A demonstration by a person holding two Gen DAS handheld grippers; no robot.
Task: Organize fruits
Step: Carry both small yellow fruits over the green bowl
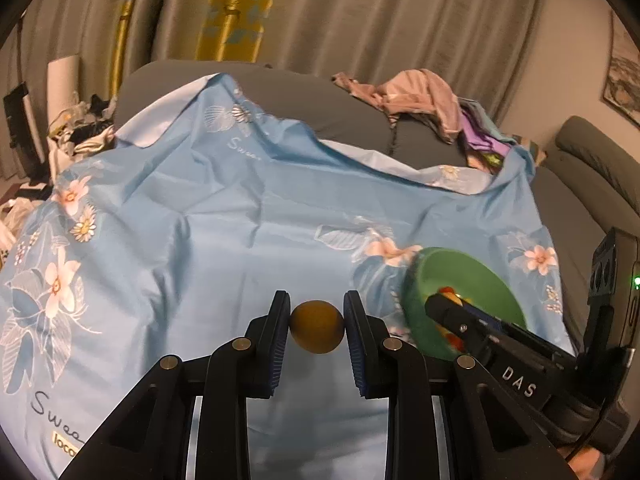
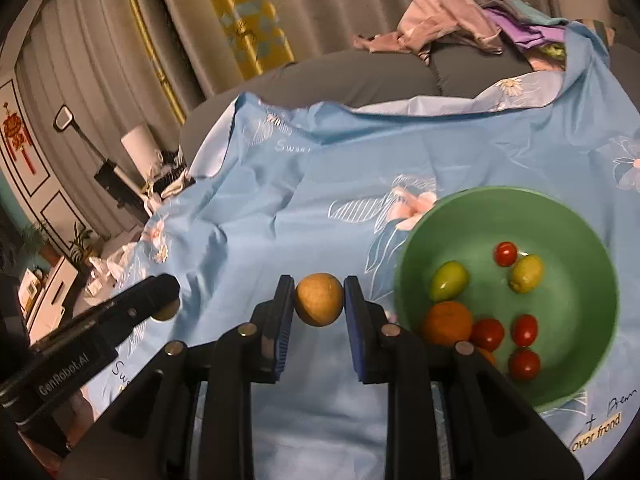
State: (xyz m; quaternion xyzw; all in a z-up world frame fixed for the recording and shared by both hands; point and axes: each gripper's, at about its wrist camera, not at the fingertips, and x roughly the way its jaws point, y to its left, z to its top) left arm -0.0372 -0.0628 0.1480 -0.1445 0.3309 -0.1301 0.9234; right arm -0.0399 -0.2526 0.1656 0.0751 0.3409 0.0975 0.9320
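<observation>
The left gripper [image 1: 317, 322] was clamped on a small brown fruit [image 1: 317, 326], one blue pad pressed to each side, so the fruit sat squarely between the fingertips above the blue floral sheet [image 1: 240, 216]. Whether it touched the sheet could not be told. In the right wrist view the same gripper came in from the left edge as a dark arm, with only a sliver of that fruit showing beneath its tip.

The right gripper [image 2: 319, 300] was likewise closed on a round speckled yellow fruit [image 2: 319, 299], gripped on both sides and held just left of the green bowl [image 2: 576, 216]. From the left wrist view this gripper [image 1: 434, 304] reached in from the right, its tip in front of the bowl [image 1: 452, 264]; its jaws could not be made out there.

The bowl stood on the sheet near its right edge. Inside lay an orange [image 2: 448, 322] against the near left wall, four red tomatoes [image 2: 524, 330] beside and behind it, a green-yellow fruit [image 2: 449, 280] just beyond the orange, and a lemon [image 2: 526, 274] further back, touching the farthest tomato.

Beyond the sheet's far edge lay the grey sofa [image 1: 304, 92] with a heap of pink and purple clothes [image 1: 420, 98] at its right, and grey curtains [image 1: 380, 12] behind.
</observation>
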